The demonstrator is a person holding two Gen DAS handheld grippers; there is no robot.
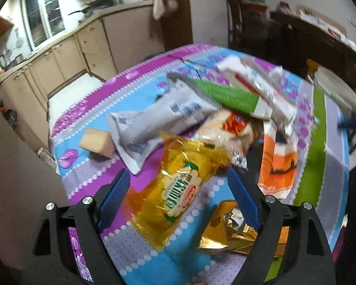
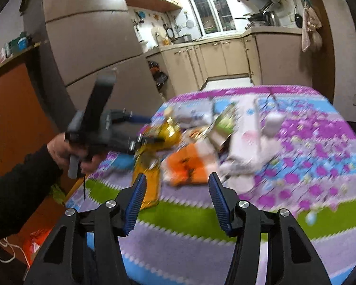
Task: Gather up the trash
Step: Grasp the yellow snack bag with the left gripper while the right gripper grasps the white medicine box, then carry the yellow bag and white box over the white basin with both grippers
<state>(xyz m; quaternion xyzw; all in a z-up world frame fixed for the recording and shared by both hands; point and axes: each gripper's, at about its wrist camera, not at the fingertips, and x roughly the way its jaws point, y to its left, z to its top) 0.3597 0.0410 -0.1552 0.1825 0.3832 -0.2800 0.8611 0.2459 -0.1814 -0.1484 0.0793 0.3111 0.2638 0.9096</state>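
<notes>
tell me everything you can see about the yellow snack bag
The yellow snack bag is a shiny, crinkled plastic packet with a round white, green and red logo. It lies flat on the patterned tablecloth, lengthwise between the open left gripper fingers, which stand apart from it. Its far end tucks under the wrapper pile.

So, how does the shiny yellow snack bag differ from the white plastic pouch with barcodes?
The shiny yellow snack bag is glossy and brightly printed; the white plastic pouch with barcodes is pale with dark print. The yellow bag lies between the open left claw's fingers; the white pouch lies beyond them. Both are crumpled wrappers on the patterned tablecloth.
</notes>
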